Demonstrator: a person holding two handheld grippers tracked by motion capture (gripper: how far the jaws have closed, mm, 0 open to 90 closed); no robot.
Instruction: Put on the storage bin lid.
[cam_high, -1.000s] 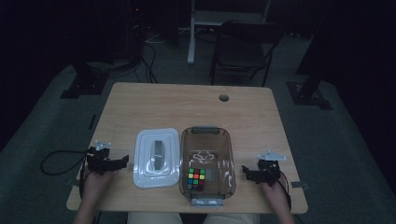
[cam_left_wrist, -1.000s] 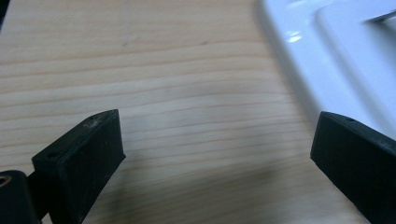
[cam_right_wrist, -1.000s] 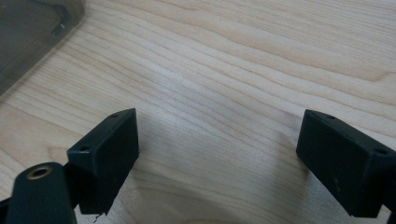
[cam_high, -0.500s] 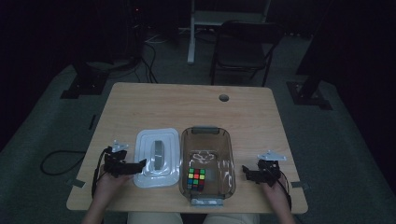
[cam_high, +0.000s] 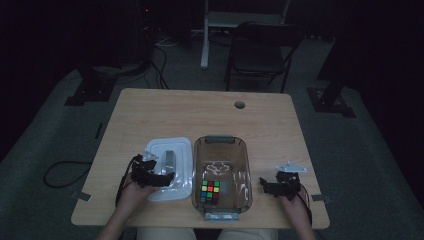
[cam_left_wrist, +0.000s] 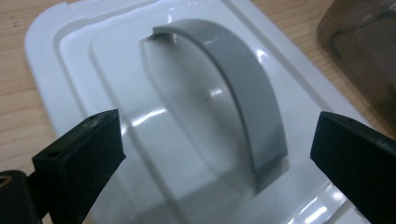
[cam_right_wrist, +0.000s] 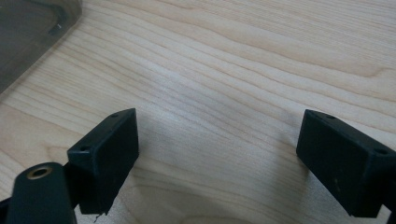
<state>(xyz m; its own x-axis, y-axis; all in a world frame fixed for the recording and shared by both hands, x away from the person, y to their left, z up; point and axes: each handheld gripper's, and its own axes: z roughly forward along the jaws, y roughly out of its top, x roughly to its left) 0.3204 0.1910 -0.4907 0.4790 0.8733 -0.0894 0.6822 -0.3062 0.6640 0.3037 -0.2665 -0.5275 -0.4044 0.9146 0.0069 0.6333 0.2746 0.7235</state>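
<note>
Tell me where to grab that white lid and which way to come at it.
Grip the grey arched handle in the middle of the white lid, coming from above with one jaw on each side of the strap. The lid lies flat on the table, so its thin rim offers little, while the handle rises clear. The left gripper is already open and straddling it.

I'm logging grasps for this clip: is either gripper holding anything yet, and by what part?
Nothing is held. The left gripper is open around the lid's handle; the right gripper is open over bare table.

Both grippers black w/ blocky square fingers (cam_right_wrist: 105, 154) (screw holes); right gripper (cam_high: 270, 186) has grey plate.
</note>
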